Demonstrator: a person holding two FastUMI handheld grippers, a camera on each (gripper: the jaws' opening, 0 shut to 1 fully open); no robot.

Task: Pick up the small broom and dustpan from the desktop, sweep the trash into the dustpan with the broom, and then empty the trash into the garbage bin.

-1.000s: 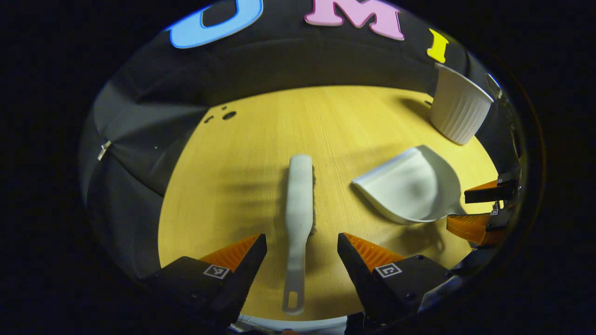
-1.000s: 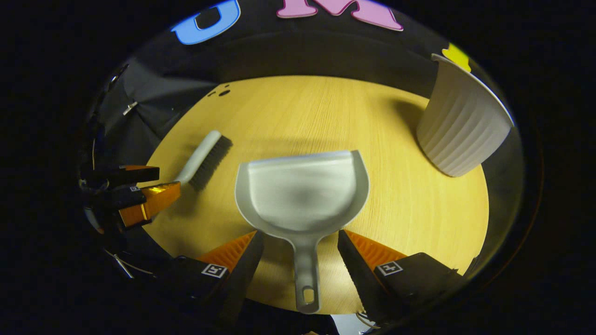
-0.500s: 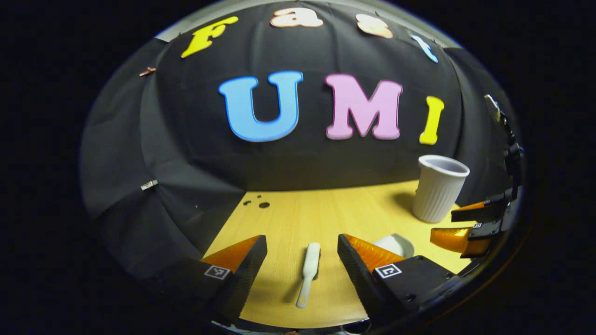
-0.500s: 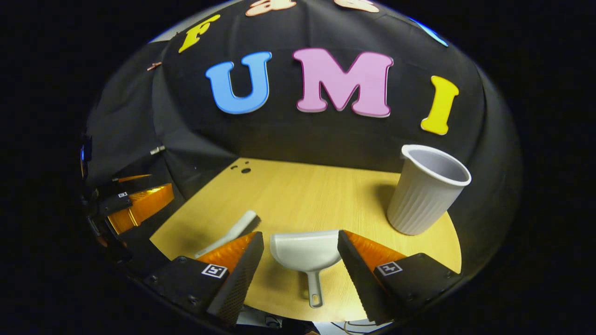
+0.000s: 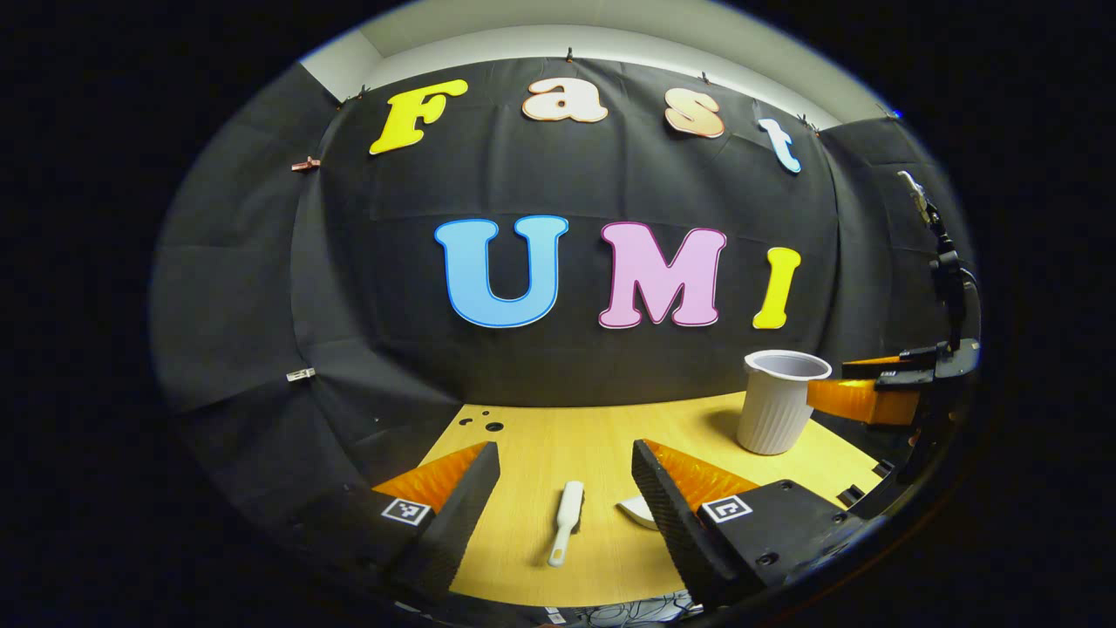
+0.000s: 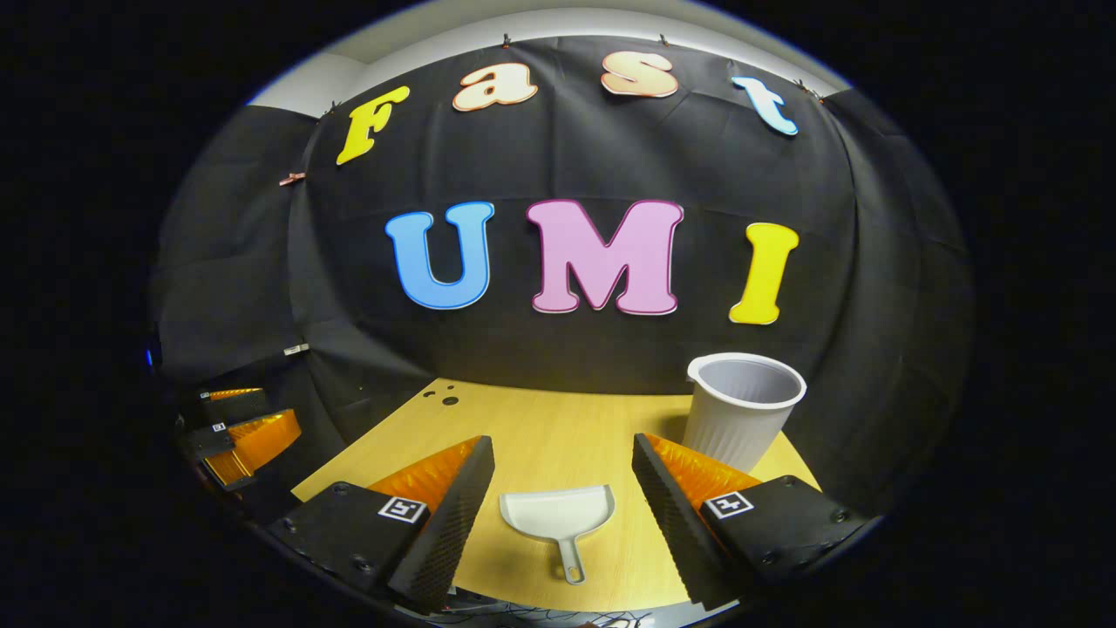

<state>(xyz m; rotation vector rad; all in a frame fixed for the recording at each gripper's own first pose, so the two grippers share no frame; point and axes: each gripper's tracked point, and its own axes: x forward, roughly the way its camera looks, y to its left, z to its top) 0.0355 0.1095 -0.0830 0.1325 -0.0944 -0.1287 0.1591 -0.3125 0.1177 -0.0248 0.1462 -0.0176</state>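
Small broom [image 5: 565,522] and dustpan [image 6: 558,516] lie on the counter [image 6: 558,427] ahead of wide-open, empty left tongs [image 5: 565,488] and right tongs [image 6: 562,488]; both look light and stiff, best gripped by their handles.

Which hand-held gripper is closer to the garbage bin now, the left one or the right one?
Right. The right hand-held gripper hangs just beside the garbage bin; the left hand-held gripper is across the table, far from it.

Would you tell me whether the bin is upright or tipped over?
Upright: the bin stands on its base on the table, open mouth facing up.
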